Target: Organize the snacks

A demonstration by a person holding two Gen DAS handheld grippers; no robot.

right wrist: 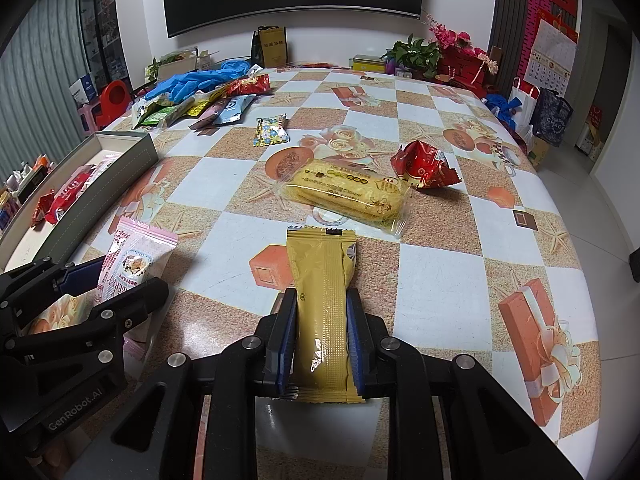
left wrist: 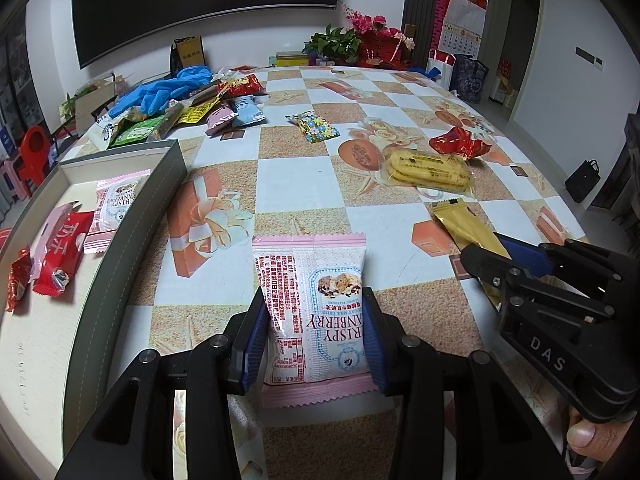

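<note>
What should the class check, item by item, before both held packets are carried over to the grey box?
1. Left tongs closed on the pink cranberry packet: ok, pads press both of its sides.
2. Right tongs closed on the gold packet: ok.
3. Room in the grey box: ok, bare floor shows beside the red packets and the pink one already inside.
4. Both packets lifted off the table: cannot tell.
5. Path from the left tongs to the box: ok, nothing lies between.
6. Left and right tongs apart from each other: ok, close but not touching.
</note>
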